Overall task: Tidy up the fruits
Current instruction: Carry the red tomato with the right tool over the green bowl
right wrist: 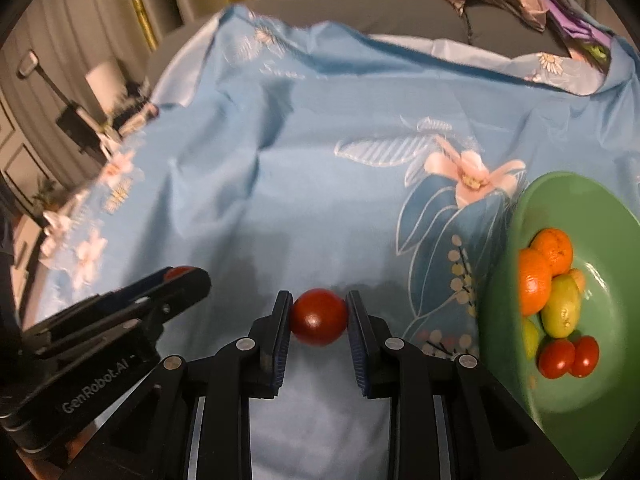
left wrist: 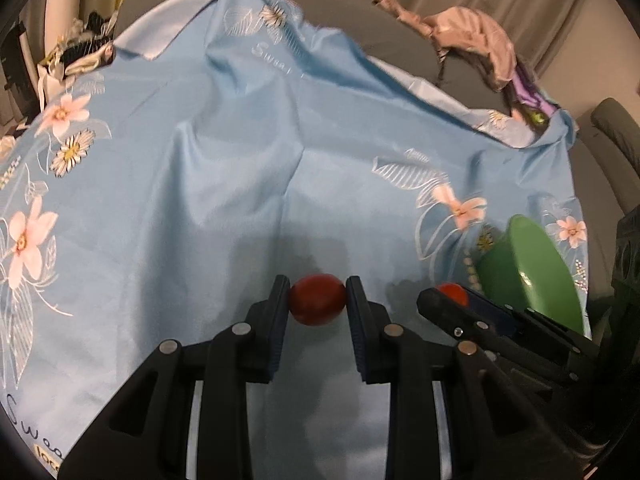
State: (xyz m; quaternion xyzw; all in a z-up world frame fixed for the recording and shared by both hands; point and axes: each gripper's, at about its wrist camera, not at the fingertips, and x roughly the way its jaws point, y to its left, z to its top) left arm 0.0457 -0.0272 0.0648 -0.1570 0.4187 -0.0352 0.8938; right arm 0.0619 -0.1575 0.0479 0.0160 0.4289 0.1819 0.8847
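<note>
The right tool (right wrist: 319, 316) clamps a small red tomato (right wrist: 319, 317) between its two pads, above a blue flowered cloth (right wrist: 304, 168). To its left the left tool (right wrist: 180, 276) grips another red fruit, mostly hidden. At right, a green bowl (right wrist: 560, 200) holds two oranges (right wrist: 540, 268), green fruits (right wrist: 562, 312) and two red tomatoes (right wrist: 568, 356).

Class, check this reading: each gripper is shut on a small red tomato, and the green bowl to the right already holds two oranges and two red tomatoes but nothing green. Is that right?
One error: the green bowl does hold green fruit beside the oranges and red tomatoes, as the right wrist view shows. The rest stands: left gripper and right gripper each grip a tomato.
</note>
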